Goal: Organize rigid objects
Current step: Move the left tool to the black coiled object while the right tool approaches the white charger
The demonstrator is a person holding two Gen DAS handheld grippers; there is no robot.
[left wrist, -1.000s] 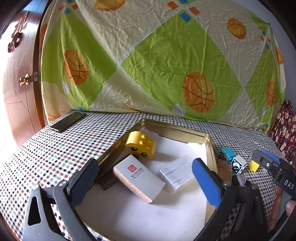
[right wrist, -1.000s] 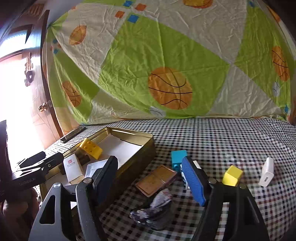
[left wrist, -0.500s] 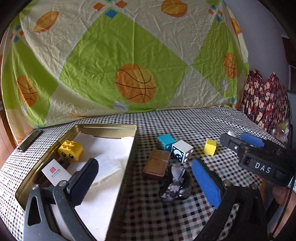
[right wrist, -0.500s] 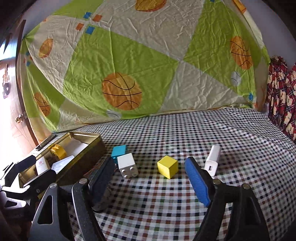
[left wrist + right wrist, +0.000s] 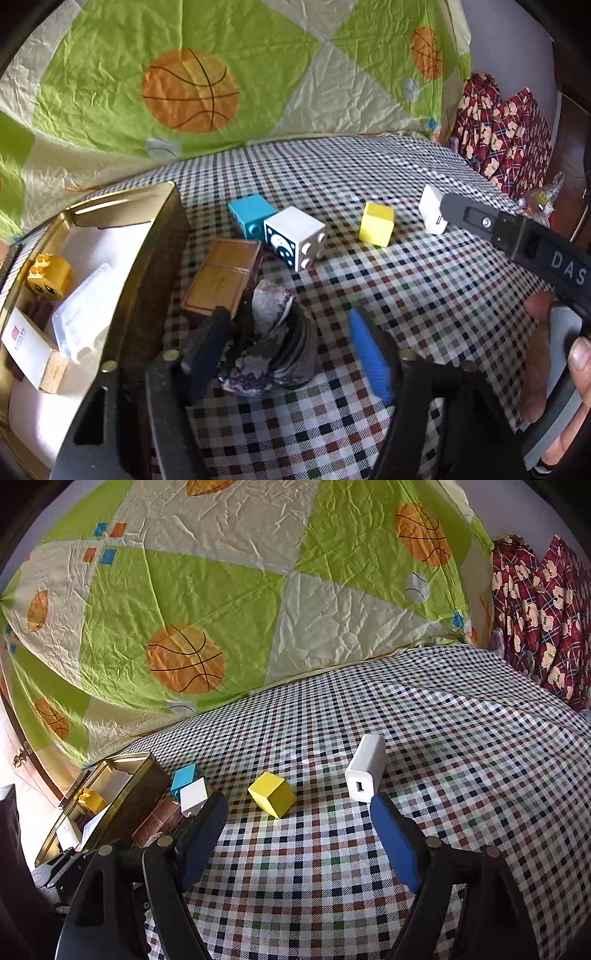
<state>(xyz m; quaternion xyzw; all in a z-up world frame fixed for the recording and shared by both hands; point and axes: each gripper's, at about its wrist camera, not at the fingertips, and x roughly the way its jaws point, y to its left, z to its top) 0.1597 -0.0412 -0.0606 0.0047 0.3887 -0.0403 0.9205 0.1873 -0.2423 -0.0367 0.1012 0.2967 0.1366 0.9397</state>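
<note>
Bright daylight, seemingly from the left; fisheye-bent, dark-cornered edges.

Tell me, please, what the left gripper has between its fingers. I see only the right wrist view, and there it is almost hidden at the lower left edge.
Observer: A dark crumpled bundle lies between the fingers of the left gripper. The jaws are closing, and the blue pad is not touching it.
Operator: What is on the face of the white plastic block that I cannot see?
Observer: A dark blue panel with a white round pattern.
Operator: What lies in the golden metal tin beside the yellow toy block?
Observer: A white box with a red mark, next to a clear plastic case.
</note>
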